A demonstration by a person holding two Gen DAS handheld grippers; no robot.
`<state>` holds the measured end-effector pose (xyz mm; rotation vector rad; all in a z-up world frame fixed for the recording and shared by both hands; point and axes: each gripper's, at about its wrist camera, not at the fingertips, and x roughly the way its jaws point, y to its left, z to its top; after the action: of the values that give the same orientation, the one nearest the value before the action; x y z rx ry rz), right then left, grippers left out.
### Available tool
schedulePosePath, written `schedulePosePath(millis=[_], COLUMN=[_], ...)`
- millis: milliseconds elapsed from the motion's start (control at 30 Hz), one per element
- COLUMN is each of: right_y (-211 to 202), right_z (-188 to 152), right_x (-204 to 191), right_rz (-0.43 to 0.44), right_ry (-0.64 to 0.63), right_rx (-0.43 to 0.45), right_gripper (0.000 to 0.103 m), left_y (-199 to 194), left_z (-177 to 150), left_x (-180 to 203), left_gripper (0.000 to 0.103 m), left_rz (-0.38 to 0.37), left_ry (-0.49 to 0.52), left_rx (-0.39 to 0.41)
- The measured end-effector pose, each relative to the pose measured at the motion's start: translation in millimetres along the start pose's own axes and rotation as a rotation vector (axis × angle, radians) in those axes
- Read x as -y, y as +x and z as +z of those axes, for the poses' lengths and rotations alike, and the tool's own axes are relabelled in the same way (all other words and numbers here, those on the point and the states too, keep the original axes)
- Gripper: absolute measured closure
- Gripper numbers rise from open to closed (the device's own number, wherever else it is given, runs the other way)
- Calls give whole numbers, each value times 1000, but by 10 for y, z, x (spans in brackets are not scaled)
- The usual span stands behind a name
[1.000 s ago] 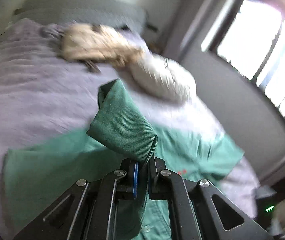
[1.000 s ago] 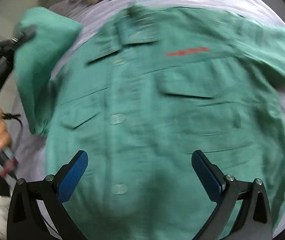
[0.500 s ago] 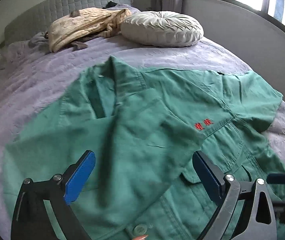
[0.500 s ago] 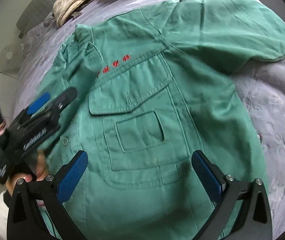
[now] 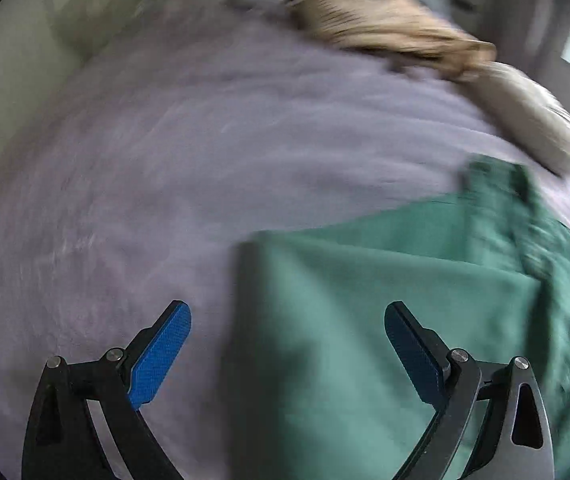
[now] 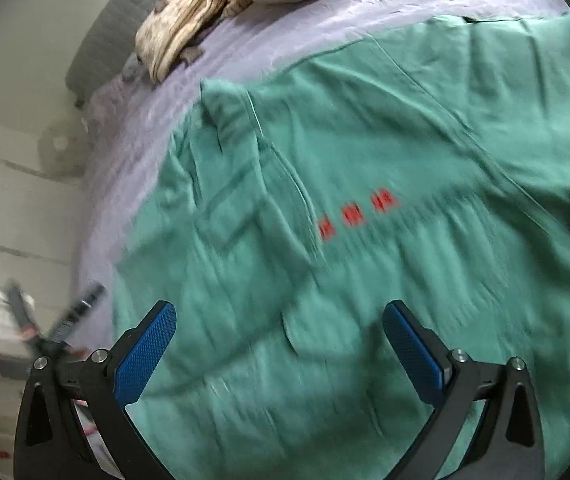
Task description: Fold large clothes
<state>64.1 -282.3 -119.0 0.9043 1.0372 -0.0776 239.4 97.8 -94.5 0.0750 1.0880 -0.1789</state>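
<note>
A large green work shirt (image 6: 365, 240) with red embroidered characters (image 6: 359, 212) lies spread on a lilac bed. Its left sleeve is folded in over the front. In the left wrist view the shirt's folded left edge (image 5: 365, 320) runs between my fingers. My left gripper (image 5: 287, 344) is open and empty, just above that edge. My right gripper (image 6: 279, 344) is open and empty, above the shirt's chest. The left gripper also shows blurred in the right wrist view (image 6: 73, 316), off the bed's left side.
The lilac bedspread (image 5: 165, 180) covers the bed. A beige crumpled garment (image 6: 189, 20) and a round cream pillow (image 5: 537, 120) lie near the grey headboard (image 6: 97, 36). A white wall and drawers (image 6: 5, 200) stand left of the bed.
My left gripper let go of the sleeve, which now lies folded over the shirt, then swung left to the shirt's edge. My right gripper moved up toward the chest lettering. Both views are blurred by motion.
</note>
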Motion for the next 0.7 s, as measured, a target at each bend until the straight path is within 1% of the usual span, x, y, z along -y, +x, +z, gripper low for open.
schedulePosePath(millis=[33, 100, 133, 167, 200, 233, 267, 300, 333, 367, 400, 433, 467, 533, 567, 600, 667, 700], right_y=[68, 156, 188, 214, 247, 283, 320, 322, 305, 251, 175, 77, -25, -157, -154, -118, 76, 155], right_z=[57, 115, 137, 157, 179, 193, 203, 203, 210, 213, 218, 215, 204, 166, 153, 130, 48, 3], right_x=[3, 4, -18, -53, -102, -146, -174, -177, -195, -215, -254, -296, -324, -270, -200, -82, 245, 374], right_rz=[10, 17, 22, 23, 11, -7, -27, -39, -37, -27, -11, 7, 19, 5, -9, -27, -27, -15], right_ry=[24, 61, 65, 55, 33, 6, -10, -16, -21, -28, -43, -64, -83, -90, -73, -39, 89, 145], right_rx=[4, -9, -14, -21, -31, -48, -65, -71, -66, -47, -16, 22, 57, 107, 116, 106, 45, 26], right_gripper=[0, 1, 6, 22, 34, 66, 93, 95, 95, 96, 96, 96, 96, 96, 96, 96, 94, 95], left_y=[121, 242, 299, 383, 461, 532, 572, 563, 528, 499, 462, 401, 371, 373, 401, 422, 446, 464], left_z=[38, 72, 91, 115, 121, 127, 143, 155, 166, 182, 190, 188, 177, 145, 140, 145, 164, 179], left_x=[-134, -236, -268, -272, -254, -213, -166, -111, -70, -62, -87, -134, -165, -210, -221, -224, -208, -205], left_gripper=[5, 5, 5, 5, 5, 5, 7, 18, 70, 98, 98, 98, 98, 98, 98, 98, 97, 97], left_rz=[-7, -47, -80, -128, -146, -151, -156, -161, -175, -174, -185, -202, -208, -207, -201, -196, -180, -169], left_ry=[-38, -79, -96, -108, -112, -108, -98, -89, -80, -87, -106, -119, -110, -87, -76, -73, -84, -95], left_rx=[-28, -61, -80, -112, -135, -152, -155, -144, -121, -117, -101, -69, -55, -54, -64, -69, -69, -66])
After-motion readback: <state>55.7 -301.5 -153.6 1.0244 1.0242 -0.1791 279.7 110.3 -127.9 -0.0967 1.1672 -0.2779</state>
